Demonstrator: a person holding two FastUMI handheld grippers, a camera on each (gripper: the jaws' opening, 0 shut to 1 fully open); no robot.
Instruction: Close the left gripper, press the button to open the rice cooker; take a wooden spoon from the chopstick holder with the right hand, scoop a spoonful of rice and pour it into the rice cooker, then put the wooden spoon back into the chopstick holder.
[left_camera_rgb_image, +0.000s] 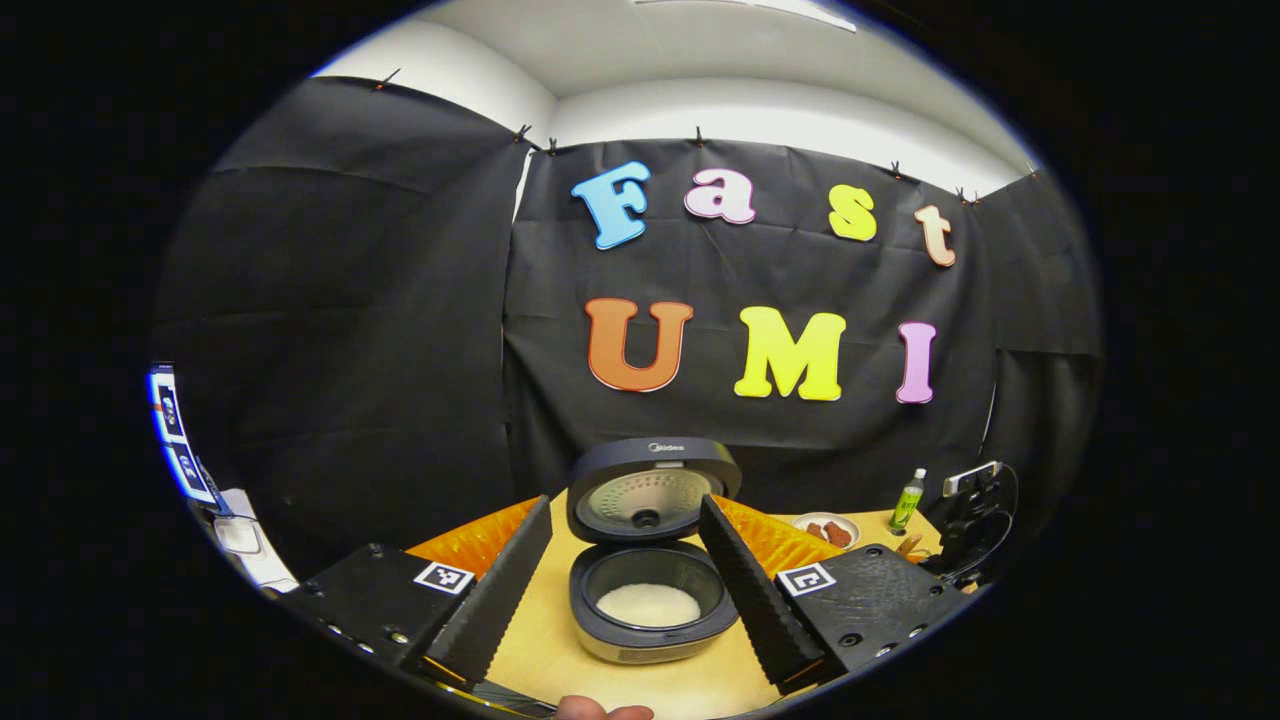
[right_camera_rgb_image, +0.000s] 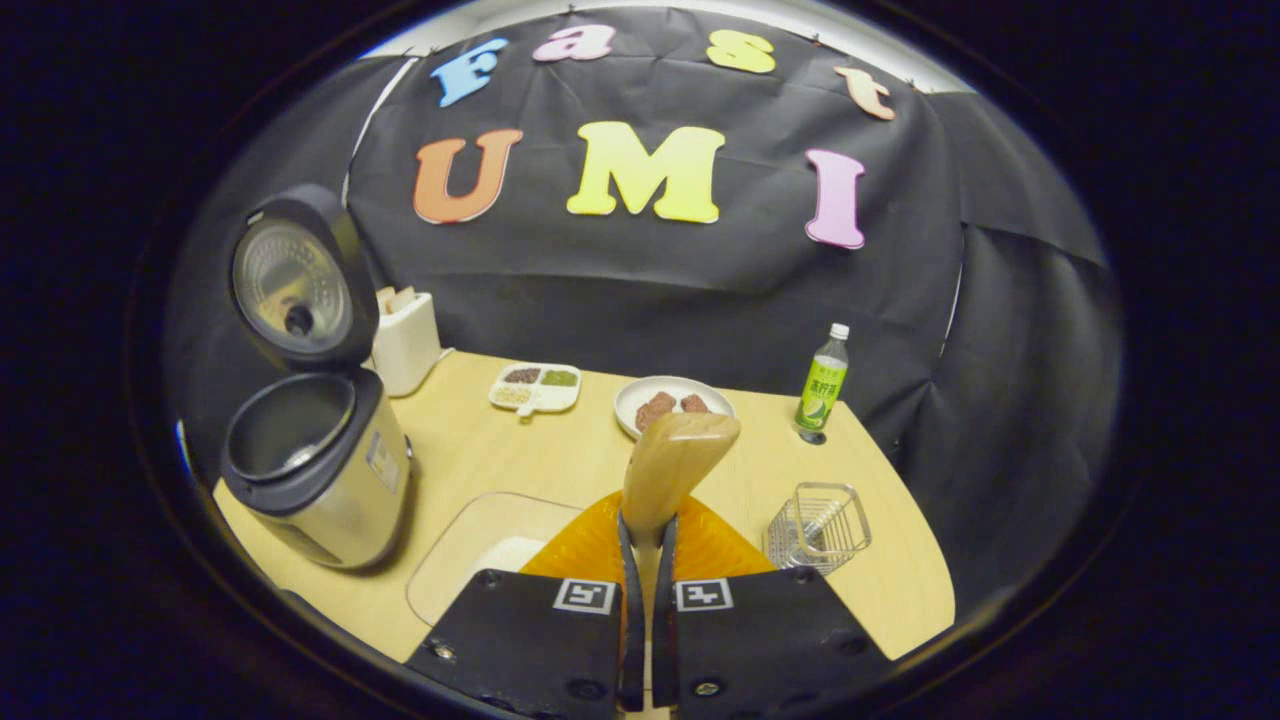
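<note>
The rice cooker (left_camera_rgb_image: 650, 600) stands open straight ahead of my left gripper (left_camera_rgb_image: 625, 500), its lid (left_camera_rgb_image: 650, 490) tipped up and white rice lying in the pot. The left fingers are spread wide on either side of it, holding nothing. In the right gripper view the rice cooker (right_camera_rgb_image: 315, 470) is at the left, lid up. My right gripper (right_camera_rgb_image: 645, 540) is shut on the handle of the wooden spoon (right_camera_rgb_image: 680, 450), whose bowl points up and away; I cannot tell if rice is on it. A wire holder (right_camera_rgb_image: 820, 525) stands to its right.
A clear dish with white rice (right_camera_rgb_image: 480, 550) lies just left of the right fingers. Farther back are a white box with sticks (right_camera_rgb_image: 405, 345), a divided dish of grains (right_camera_rgb_image: 535, 387), a plate of brown pieces (right_camera_rgb_image: 670, 405) and a green bottle (right_camera_rgb_image: 823, 385).
</note>
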